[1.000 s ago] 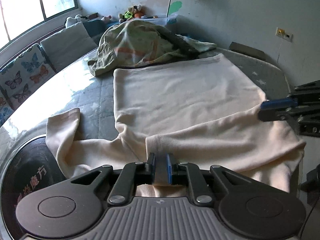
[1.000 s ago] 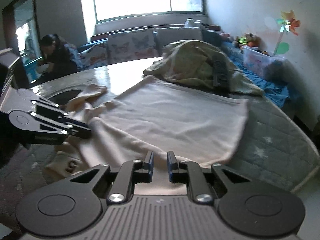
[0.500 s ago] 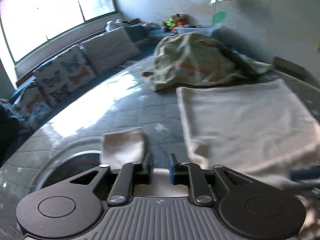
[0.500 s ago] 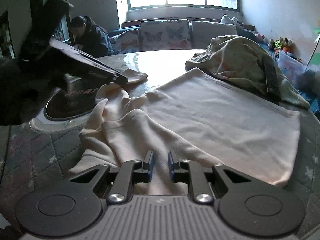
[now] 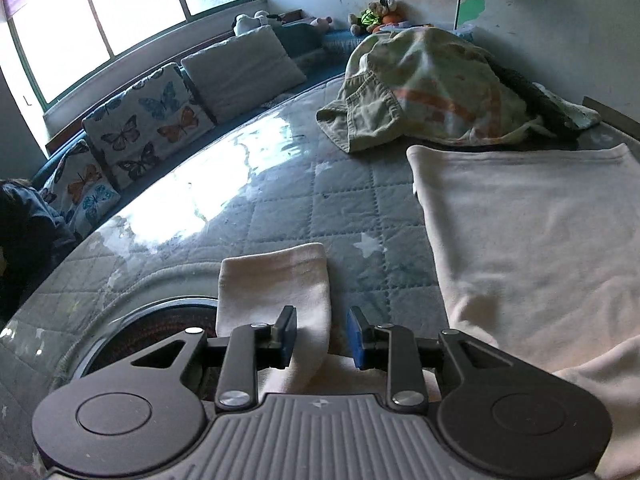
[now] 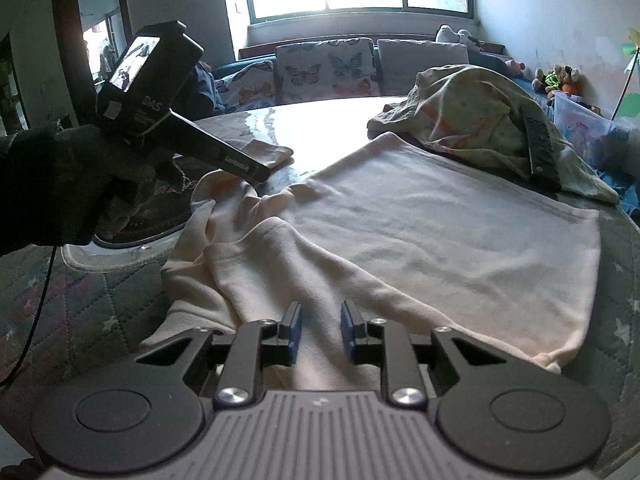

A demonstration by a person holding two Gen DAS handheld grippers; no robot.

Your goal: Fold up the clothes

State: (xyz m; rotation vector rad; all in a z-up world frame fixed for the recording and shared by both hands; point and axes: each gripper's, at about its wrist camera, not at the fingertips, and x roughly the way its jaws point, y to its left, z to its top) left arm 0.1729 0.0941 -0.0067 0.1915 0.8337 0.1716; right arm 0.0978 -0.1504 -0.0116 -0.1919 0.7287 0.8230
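Note:
A cream long-sleeved top [image 6: 432, 232] lies spread on the quilted grey table, its body flat toward the far right [image 5: 532, 232]. One sleeve [image 5: 276, 292] stretches out to the left, its cuff on the quilt. My left gripper [image 5: 322, 334] is open just above this sleeve; it also shows in the right wrist view [image 6: 240, 164] over the sleeve. The other sleeve [image 6: 320, 280] lies folded across the body. My right gripper [image 6: 320, 330] is open and empty over that sleeve.
A heap of olive and patterned clothes [image 5: 432, 84] sits at the table's far side. A round dark inset with a metal rim [image 5: 160, 332] lies under the left sleeve. Butterfly cushions [image 5: 148, 120] line a bench under the window.
Both grippers were shut on the cream top and have opened. My left gripper swung left and let the sleeve go stretched out on the quilt. My right gripper let go of the folded sleeve.

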